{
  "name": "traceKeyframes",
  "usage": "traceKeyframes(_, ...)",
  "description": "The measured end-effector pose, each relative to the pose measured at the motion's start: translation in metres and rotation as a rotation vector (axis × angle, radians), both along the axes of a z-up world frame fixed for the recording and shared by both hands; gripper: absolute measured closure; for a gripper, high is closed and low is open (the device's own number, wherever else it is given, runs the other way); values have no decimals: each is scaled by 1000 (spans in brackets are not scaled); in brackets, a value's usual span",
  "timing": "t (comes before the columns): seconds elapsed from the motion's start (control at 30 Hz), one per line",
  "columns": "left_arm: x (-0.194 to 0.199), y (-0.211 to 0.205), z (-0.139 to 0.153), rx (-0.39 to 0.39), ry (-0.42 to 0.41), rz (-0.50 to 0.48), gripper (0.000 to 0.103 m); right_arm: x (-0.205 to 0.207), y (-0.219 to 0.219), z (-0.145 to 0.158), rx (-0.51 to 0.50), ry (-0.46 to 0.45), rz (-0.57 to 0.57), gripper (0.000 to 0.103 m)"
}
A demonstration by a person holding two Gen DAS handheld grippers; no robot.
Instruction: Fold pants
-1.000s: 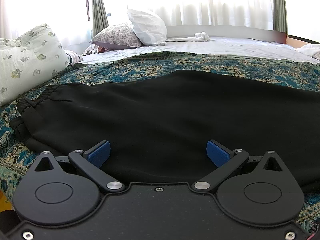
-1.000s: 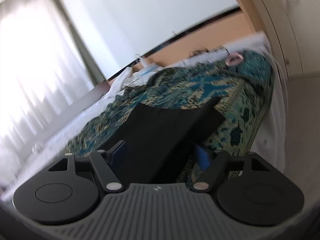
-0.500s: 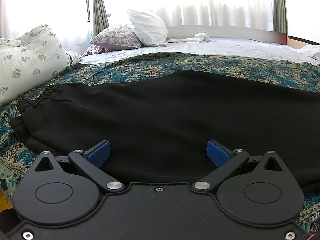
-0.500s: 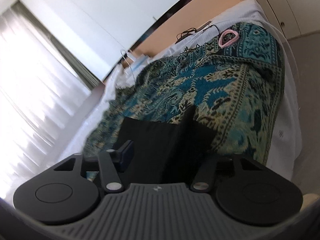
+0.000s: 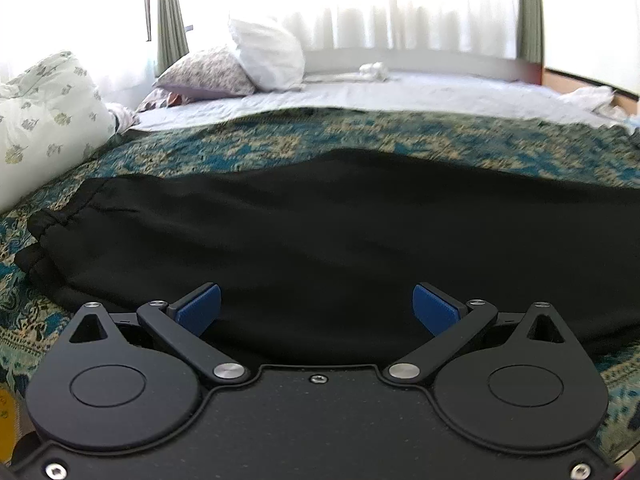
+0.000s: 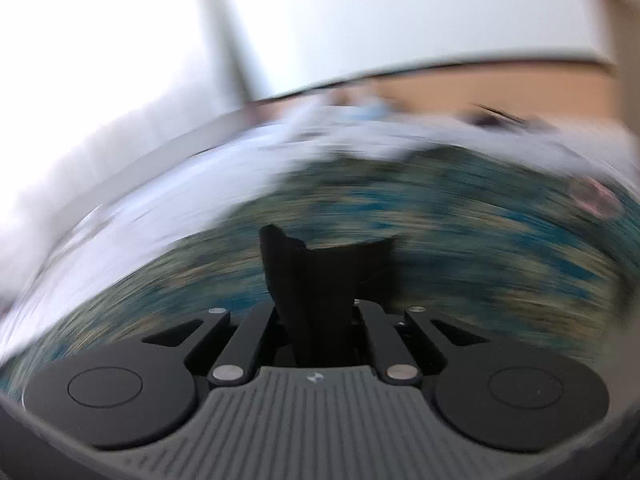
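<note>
Black pants (image 5: pixel 320 232) flat across patterned bedspread (image 5: pixel 280 140), one end lifted.

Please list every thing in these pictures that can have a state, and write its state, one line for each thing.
left gripper: open, blue pads wide apart above the cloth, holding nothing.
right gripper: shut on a black bunch of the pants.
pants: black, lying spread flat across the bedspread; one end is gathered up in the right gripper.
bedspread: teal patterned, spread over the bed under the pants.
white pillow: propped upright.
curtains: drawn, bright light behind.
</note>
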State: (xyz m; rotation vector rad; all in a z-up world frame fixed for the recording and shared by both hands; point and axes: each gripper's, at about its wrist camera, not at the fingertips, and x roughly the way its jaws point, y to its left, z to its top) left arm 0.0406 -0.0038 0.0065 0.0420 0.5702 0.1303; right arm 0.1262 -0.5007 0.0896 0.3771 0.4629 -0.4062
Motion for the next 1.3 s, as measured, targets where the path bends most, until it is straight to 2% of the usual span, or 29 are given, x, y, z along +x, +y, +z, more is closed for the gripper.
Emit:
traceKeyframes(0.07, -5, 5, 3, -17, -19, -8, 0, 23, 83, 4, -96, 40, 246, 97)
traceKeyframes(0.17, -10, 17, 5, -38, -20, -10, 0, 20, 204, -16, -271, 86, 613, 97)
traceKeyframes(0.23, -12, 28, 5, -67, -9, -11, 1, 5, 262, -37, -311, 106, 792, 97)
traceKeyframes(0.27, -14, 34, 6, -83, -4, -9, 1, -1, 280, -46, -308, 122, 847, 97)
traceKeyframes(0.4, -18, 54, 3, -132, 5, 1, 4, -25, 324, -73, -354, 163, 946, 95)
traceKeyframes(0.43, -18, 56, 3, -144, 6, 4, 8, -33, 332, -75, -410, 144, 950, 90)
traceKeyframes(0.47, -18, 59, 3, -155, 5, 7, 10, -41, 338, -75, -455, 133, 965, 78)
traceKeyframes(0.5, -18, 61, 4, -168, 4, 7, 15, -45, 338, -75, -476, 124, 984, 72)
traceKeyframes(0.53, -19, 62, 5, -182, 1, 4, 20, -50, 337, -74, -476, 112, 1005, 63)
traceKeyframes(0.6, -19, 64, 8, -222, -7, -17, 24, -56, 334, -70, -453, 92, 1058, 57)
traceKeyframes(0.63, -19, 65, 11, -253, -11, -34, 25, -61, 332, -69, -449, 88, 1078, 51)
traceKeyframes(0.67, -19, 67, 13, -279, -15, -47, 25, -65, 331, -68, -454, 86, 1092, 41)
traceKeyframes(0.77, -16, 65, 20, -364, -15, -100, 25, -84, 320, -64, -480, 57, 1129, 30)
traceKeyframes(0.9, -7, 53, 22, -459, 32, -168, 24, -108, 302, -61, -474, 28, 1136, 26)
traceKeyframes(1.0, 1, 38, 19, -499, 71, -193, 20, -124, 279, -59, -458, 19, 1065, 25)
traceKeyframes(1.1, 9, 17, 15, -524, 81, -181, 16, -131, 251, -60, -448, 10, 917, 25)
traceKeyframes(1.2, 21, -5, 8, -548, 131, -175, 15, -134, 218, -61, -434, -1, 726, 24)
traceKeyframes(1.3, 28, -24, 4, -522, 119, -152, 12, -138, 188, -62, -448, -16, 525, 23)
